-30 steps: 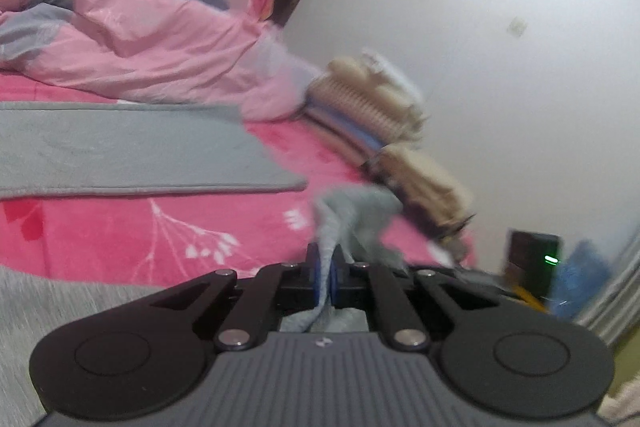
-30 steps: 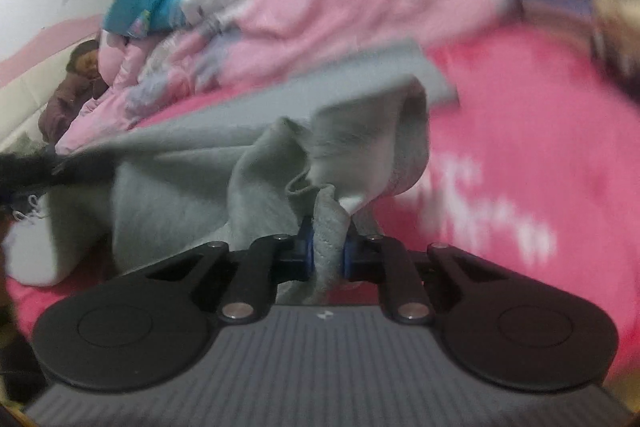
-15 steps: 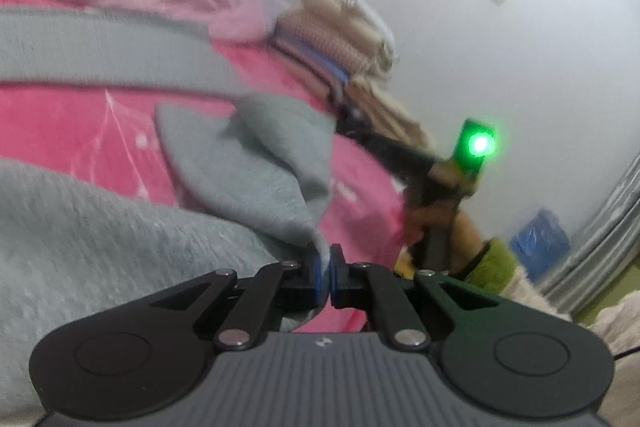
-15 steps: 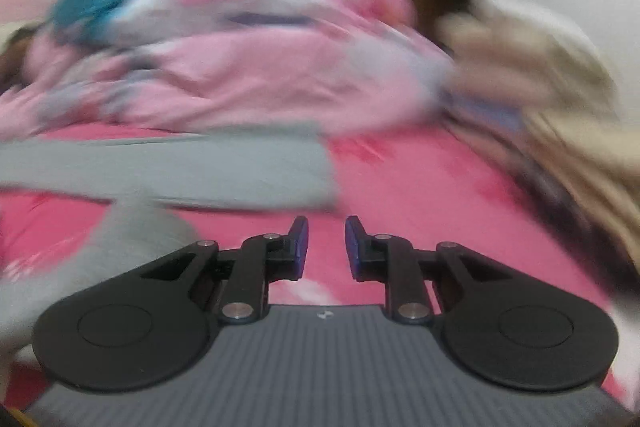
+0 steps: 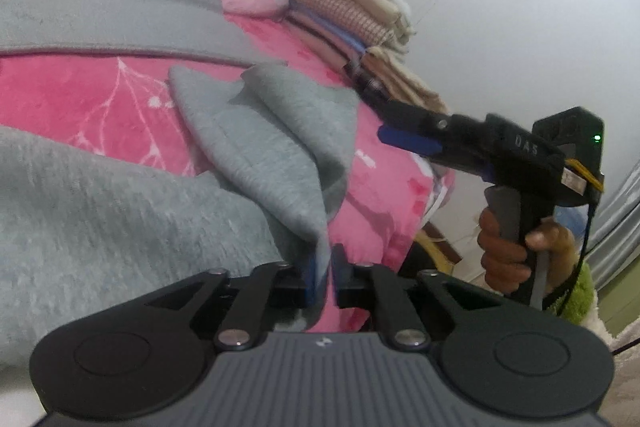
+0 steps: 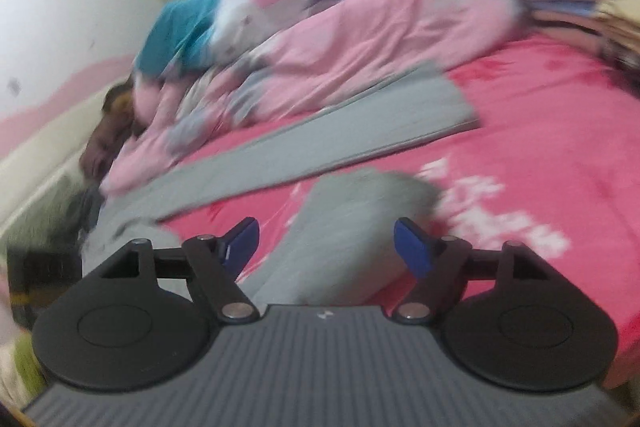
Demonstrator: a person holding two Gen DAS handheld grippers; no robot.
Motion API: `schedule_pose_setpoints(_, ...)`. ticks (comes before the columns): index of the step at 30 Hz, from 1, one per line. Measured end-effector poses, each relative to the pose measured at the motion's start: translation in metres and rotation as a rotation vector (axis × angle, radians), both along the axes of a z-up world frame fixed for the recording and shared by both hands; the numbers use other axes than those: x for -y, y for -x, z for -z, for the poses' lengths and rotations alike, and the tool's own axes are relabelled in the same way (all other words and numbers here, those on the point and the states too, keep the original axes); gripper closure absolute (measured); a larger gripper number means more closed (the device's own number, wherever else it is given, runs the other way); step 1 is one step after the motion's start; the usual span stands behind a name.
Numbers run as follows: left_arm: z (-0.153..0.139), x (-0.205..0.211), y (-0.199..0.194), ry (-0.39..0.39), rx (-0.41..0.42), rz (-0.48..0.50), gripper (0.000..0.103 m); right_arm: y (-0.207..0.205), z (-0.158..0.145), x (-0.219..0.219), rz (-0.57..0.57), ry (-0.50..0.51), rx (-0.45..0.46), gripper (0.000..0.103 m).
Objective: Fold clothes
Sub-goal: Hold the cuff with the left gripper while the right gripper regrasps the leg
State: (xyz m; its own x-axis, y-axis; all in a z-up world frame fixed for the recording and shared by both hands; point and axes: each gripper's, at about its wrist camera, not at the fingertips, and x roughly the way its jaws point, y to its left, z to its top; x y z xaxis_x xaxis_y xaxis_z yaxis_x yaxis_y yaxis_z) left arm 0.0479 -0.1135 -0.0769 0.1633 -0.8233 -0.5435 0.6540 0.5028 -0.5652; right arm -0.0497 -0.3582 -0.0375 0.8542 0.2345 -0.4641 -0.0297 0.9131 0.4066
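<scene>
Grey fleece garment (image 5: 256, 147), soft and nubbly with a ribbed grain, lies crumpled on the bed's pink sheet (image 5: 92, 107), which is printed with white sprigs. One pointed flap of it stands up in a ridge and tapers down to the left tongs (image 5: 322, 269); their blue-padded jaws have just been easing apart and now stand narrow, with the tip of the flap between them, though whether the pads grip it cannot be told. A broader mass of the same grey cloth fills the near left of that view. Beyond it a long, flat, smooth grey piece (image 5: 120, 23) lies stretched across the sheet like a band. The right tongs (image 6: 326, 243) have just been spreading and stand wide with nothing between the pads, hovering over a blurred grey fold (image 6: 352, 219) of the garment. In the left view they show from the side, black with a green light, held by a hand (image 5: 508, 247) in a green cuff. A rumpled pink quilt (image 6: 360, 27) heaps at the back of the bed, with a teal cloth (image 6: 180, 31) beside it, and a stack of folded beige and checked linens (image 5: 360, 11) stands by the white wall.
</scene>
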Motion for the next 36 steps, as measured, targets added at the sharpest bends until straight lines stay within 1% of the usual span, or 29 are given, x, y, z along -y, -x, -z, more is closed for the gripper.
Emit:
schedule_pose_setpoints(1, -0.002, -0.002, -0.001, -0.006, -0.007, -0.004, 0.071, -0.004, 0.002, -0.009, -0.014, 0.017, -0.013, 0.027)
schedule_pose_setpoints(2, -0.005, -0.004, -0.002, -0.007, -0.006, -0.010, 0.063, -0.009, 0.006, -0.013, -0.006, 0.030, -0.034, 0.027)
schedule_pose_setpoints(4, -0.012, -0.009, -0.007, 0.003, 0.000, -0.032, 0.056, -0.017, 0.015, -0.015, 0.027, 0.036, -0.081, 0.028)
schedule_pose_setpoints(6, -0.017, -0.011, -0.015, 0.021, -0.021, -0.069, 0.053, -0.024, 0.024, -0.012, 0.059, 0.026, -0.111, 0.029)
schedule_pose_setpoints(8, -0.019, -0.008, -0.031, 0.019, -0.065, -0.126, 0.046, -0.025, 0.033, -0.005, 0.090, -0.004, -0.127, 0.037)
schedule_pose_setpoints(9, -0.018, -0.004, -0.040, 0.011, -0.086, -0.156, 0.045, -0.024, 0.036, -0.001, 0.102, -0.026, -0.132, 0.039)
schedule_pose_setpoints(11, -0.016, 0.007, -0.060, -0.040, -0.113, -0.198, 0.040, -0.019, 0.042, 0.006, 0.124, -0.068, -0.135, 0.044)
schedule_pose_setpoints(14, -0.010, 0.027, -0.089, -0.132, -0.160, -0.219, 0.039, -0.011, 0.048, 0.015, 0.157, -0.091, -0.133, 0.050)
schedule_pose_setpoints(16, -0.005, 0.038, -0.103, -0.158, -0.183, -0.227, 0.040, -0.007, 0.052, 0.020, 0.173, -0.104, -0.132, 0.053)
schedule_pose_setpoints(18, 0.000, 0.048, -0.112, -0.184, -0.187, -0.239, 0.047, -0.004, 0.056, 0.025, 0.184, -0.119, -0.136, 0.060)
schedule_pose_setpoints(19, 0.002, 0.053, -0.114, -0.195, -0.178, -0.246, 0.057, -0.004, 0.058, 0.028, 0.187, -0.125, -0.138, 0.065)
schedule_pose_setpoints(20, 0.003, 0.056, -0.115, -0.200, -0.167, -0.250, 0.074, -0.003, 0.060, 0.029, 0.189, -0.131, -0.140, 0.068)
schedule_pose_setpoints(21, 0.003, 0.058, -0.115, -0.199, -0.157, -0.254, 0.086, -0.002, 0.062, 0.031, 0.190, -0.137, -0.139, 0.070)
schedule_pose_setpoints(22, 0.001, 0.058, -0.114, -0.186, -0.146, -0.258, 0.098, -0.001, 0.063, 0.033, 0.191, -0.141, -0.139, 0.076)
schedule_pose_setpoints(23, 0.000, 0.058, -0.113, -0.173, -0.136, -0.263, 0.098, -0.001, 0.064, 0.034, 0.192, -0.140, -0.140, 0.084)
schedule_pose_setpoints(25, -0.009, 0.055, -0.108, -0.121, -0.108, -0.268, 0.099, -0.003, 0.065, 0.036, 0.193, -0.135, -0.144, 0.091)
schedule_pose_setpoints(26, -0.016, 0.051, -0.106, -0.076, -0.108, -0.263, 0.099, -0.005, 0.065, 0.038, 0.190, -0.136, -0.143, 0.094)
schedule_pose_setpoints(28, -0.033, 0.040, -0.098, 0.060, -0.139, -0.227, 0.099, -0.012, 0.065, 0.040, 0.180, -0.131, -0.137, 0.096)
schedule_pose_setpoints(29, -0.043, 0.037, -0.093, 0.116, -0.147, -0.196, 0.099, -0.018, 0.064, 0.041, 0.173, -0.130, -0.132, 0.097)
schedule_pose_setpoints(30, -0.054, 0.036, -0.086, 0.159, -0.138, -0.155, 0.099, -0.024, 0.064, 0.043, 0.167, -0.129, -0.127, 0.097)
schedule_pose_setpoints(31, -0.066, 0.036, -0.075, 0.189, -0.108, -0.106, 0.099, -0.032, 0.063, 0.044, 0.159, -0.139, -0.121, 0.098)
schedule_pose_setpoints(33, -0.085, 0.042, -0.050, 0.219, -0.052, -0.007, 0.099, -0.054, 0.062, 0.049, 0.132, -0.202, -0.091, 0.100)
schedule_pose_setpoints(34, -0.090, 0.047, -0.039, 0.230, -0.041, 0.041, 0.099, -0.064, 0.061, 0.051, 0.117, -0.235, -0.068, 0.100)
schedule_pose_setpoints(36, -0.094, 0.055, -0.022, 0.244, -0.042, 0.111, 0.099, -0.081, 0.055, 0.056, 0.065, -0.322, 0.029, 0.100)
